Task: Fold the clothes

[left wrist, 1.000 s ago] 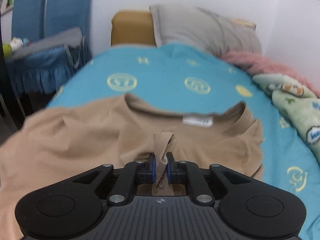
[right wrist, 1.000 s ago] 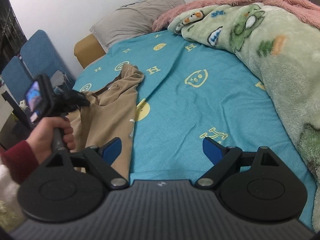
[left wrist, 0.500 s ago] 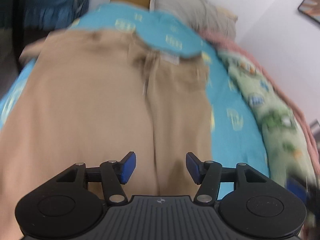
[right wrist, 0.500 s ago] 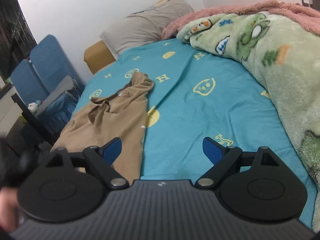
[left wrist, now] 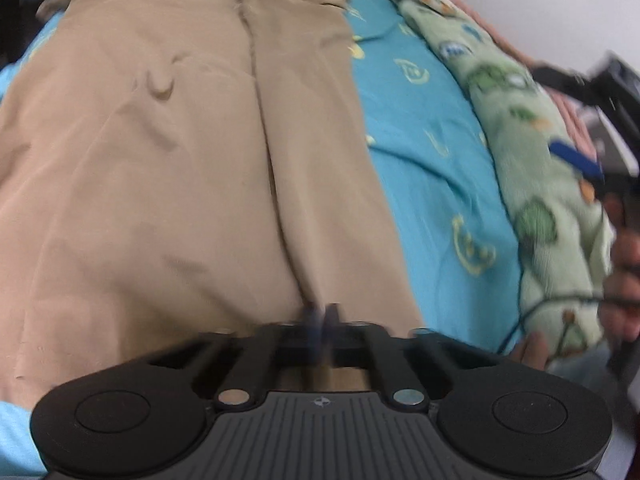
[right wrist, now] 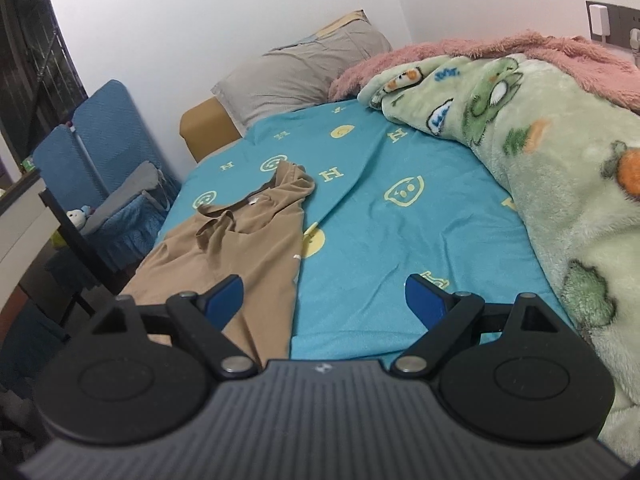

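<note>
I see one bed [right wrist: 400, 216] under smooth teal sheeting, one fluffy green blanket [right wrist: 560, 168], one soft tan shirt [left wrist: 160, 160] spread flat along its left side. My left hand-held gripper [left wrist: 320, 316], angled down, is pinched shut at the shirt's hem; my right hand-held gripper [right wrist: 324, 300] hovers wide, empty.

The left gripper [left wrist: 320, 316] points steeply downward, its blue pads pressed together at the centre, blurred in the left wrist view; whether cloth sits between them cannot be told; the right gripper [right wrist: 324, 300] tilts gently downward with its jaws spread wide and nothing between the pads [right wrist: 226, 294]; at the right edge of the left wrist view, a hand [left wrist: 620, 280] grips the right gripper's handle.
</note>
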A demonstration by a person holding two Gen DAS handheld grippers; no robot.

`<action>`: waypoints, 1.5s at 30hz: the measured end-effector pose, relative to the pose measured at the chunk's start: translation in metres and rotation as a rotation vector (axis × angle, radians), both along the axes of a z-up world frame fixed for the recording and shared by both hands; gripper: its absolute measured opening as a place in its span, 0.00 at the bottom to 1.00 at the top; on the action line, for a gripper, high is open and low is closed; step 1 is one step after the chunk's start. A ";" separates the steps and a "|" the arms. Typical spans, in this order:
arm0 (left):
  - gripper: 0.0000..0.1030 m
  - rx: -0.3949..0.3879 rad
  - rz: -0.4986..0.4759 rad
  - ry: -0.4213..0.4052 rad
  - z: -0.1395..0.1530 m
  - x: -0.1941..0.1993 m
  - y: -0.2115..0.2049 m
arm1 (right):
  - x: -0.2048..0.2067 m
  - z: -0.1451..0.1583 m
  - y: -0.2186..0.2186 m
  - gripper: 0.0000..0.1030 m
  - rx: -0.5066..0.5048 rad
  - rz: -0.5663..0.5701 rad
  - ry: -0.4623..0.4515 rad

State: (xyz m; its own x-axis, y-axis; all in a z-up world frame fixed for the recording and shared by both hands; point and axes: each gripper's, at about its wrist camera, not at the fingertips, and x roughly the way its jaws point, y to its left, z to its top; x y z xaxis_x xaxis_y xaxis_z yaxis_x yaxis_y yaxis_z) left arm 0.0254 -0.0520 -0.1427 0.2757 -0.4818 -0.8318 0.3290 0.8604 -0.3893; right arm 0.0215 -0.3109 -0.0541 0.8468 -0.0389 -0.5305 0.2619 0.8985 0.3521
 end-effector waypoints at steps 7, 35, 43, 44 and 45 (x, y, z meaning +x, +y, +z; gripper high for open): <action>0.02 0.123 -0.048 -0.073 0.009 -0.028 0.004 | -0.006 0.006 0.015 0.87 -0.049 0.043 -0.012; 1.00 0.110 0.289 -0.548 0.098 0.056 0.118 | 0.159 0.042 0.180 0.87 -0.204 0.582 0.040; 1.00 0.124 0.403 -0.429 0.042 0.111 0.152 | 0.327 -0.027 0.303 0.85 -0.222 0.816 0.202; 1.00 0.125 0.436 -0.408 0.035 0.119 0.156 | 0.341 -0.035 0.320 0.78 -0.245 0.838 0.210; 0.99 0.127 0.470 -0.387 0.029 0.126 0.159 | 0.352 -0.044 0.336 0.77 -0.273 0.866 0.217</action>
